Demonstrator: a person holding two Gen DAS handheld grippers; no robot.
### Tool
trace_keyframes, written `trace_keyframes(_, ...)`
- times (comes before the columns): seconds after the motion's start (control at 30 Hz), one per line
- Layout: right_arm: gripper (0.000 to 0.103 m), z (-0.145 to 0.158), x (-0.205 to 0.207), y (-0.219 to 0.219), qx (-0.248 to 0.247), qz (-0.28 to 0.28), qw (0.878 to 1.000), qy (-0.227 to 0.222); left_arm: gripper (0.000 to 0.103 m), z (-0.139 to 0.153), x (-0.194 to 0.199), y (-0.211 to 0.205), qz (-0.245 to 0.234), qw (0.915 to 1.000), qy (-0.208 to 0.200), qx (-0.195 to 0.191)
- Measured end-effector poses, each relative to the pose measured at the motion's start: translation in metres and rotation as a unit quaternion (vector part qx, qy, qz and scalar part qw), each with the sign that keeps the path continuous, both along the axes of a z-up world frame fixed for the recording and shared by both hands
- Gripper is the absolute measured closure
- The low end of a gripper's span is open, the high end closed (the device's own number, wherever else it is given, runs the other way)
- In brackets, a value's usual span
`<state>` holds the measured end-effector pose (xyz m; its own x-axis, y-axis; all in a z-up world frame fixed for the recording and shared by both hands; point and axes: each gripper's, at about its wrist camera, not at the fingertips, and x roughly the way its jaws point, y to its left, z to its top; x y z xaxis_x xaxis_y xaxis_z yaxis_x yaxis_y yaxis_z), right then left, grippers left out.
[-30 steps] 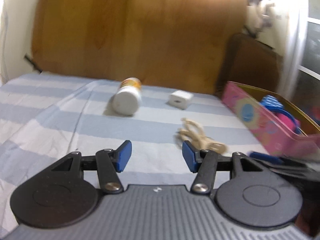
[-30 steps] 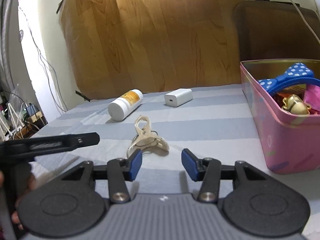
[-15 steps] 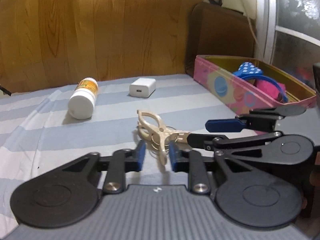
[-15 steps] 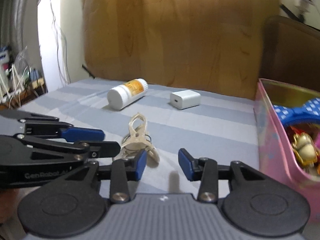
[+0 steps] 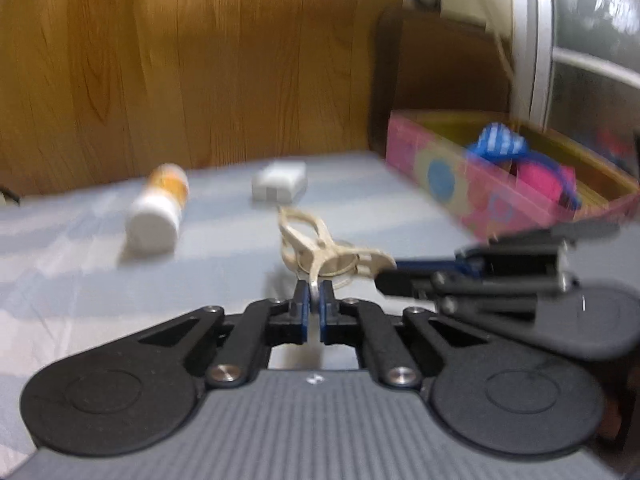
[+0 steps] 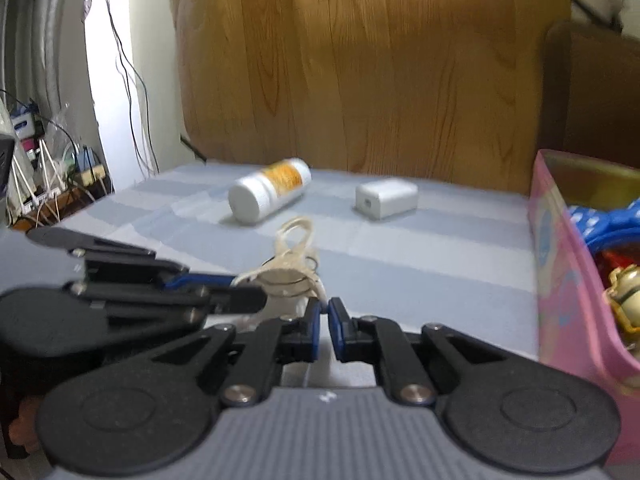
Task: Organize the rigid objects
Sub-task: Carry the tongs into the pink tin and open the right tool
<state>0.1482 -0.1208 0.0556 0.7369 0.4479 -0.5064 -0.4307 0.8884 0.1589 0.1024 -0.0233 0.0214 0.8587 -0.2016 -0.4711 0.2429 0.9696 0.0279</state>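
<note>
A cream plastic clip [image 5: 316,242] with a metal ring lies on the striped sheet, its loop pointing away. My left gripper [image 5: 314,300] is shut on one handle of the clip. My right gripper [image 6: 323,312] is shut on the other handle of the clip [image 6: 292,264]. Each gripper shows side-on in the other's view, the right one [image 5: 500,280] and the left one [image 6: 132,280]. A white bottle [image 5: 158,210] with an orange label lies on its side at the back left. A white charger cube [image 5: 279,186] sits behind the clip.
A pink tin box [image 5: 500,188] at the right holds a blue dotted bow, a headband and a gold trinket [image 6: 628,300]. A wooden board [image 5: 200,60] stands behind the bed. Cables and a power strip [image 6: 48,184] lie off the bed's left edge.
Both grippers have closed from open onto the clip's two handles. The two grippers have come together over the clip.
</note>
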Motion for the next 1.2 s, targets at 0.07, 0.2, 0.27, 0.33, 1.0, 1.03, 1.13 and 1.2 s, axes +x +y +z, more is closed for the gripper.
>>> trace_keyframes(0.07, 0.096, 0.013, -0.015, -0.003, -0.016, -0.026, 0.998, -0.055, 0.097, 0.017, -0.004, -0.014, -0.017, 0.9990, -0.041, 0.010)
trace_keyframes(0.2, 0.096, 0.037, -0.039, -0.027, -0.044, -0.115, 0.982, -0.140, 0.097, 0.042, 0.001, -0.054, -0.079, 0.9931, -0.085, 0.018)
trace_keyframes(0.27, 0.096, 0.042, -0.044, -0.050, -0.042, -0.158, 0.975, -0.149, 0.097, 0.048, 0.008, -0.078, -0.110, 0.9889, -0.098, 0.018)
trace_keyframes(0.33, 0.096, 0.042, -0.044, -0.074, -0.039, -0.194, 0.970, -0.141, 0.097, 0.048, 0.018, -0.103, -0.141, 0.9855, -0.094, 0.011)
trace_keyframes(1.0, 0.058, 0.041, -0.063, -0.127, 0.076, -0.310, 0.938, -0.136, 0.045, 0.035, 0.036, -0.059, 0.011, 0.9966, -0.020, 0.080)
trace_keyframes(1.03, 0.056, 0.044, -0.065, -0.116, 0.074, -0.291, 0.944, -0.140, 0.045, 0.031, 0.036, -0.047, 0.025, 0.9963, -0.014, 0.081)
trace_keyframes(1.13, 0.054, 0.046, -0.063, -0.071, 0.051, -0.216, 0.965, -0.137, 0.045, 0.017, 0.038, -0.007, 0.070, 0.9947, 0.015, 0.073)
trace_keyframes(1.2, 0.054, 0.041, -0.057, -0.041, 0.034, -0.166, 0.978, -0.123, 0.045, 0.010, 0.039, 0.015, 0.097, 0.9931, 0.022, 0.062)
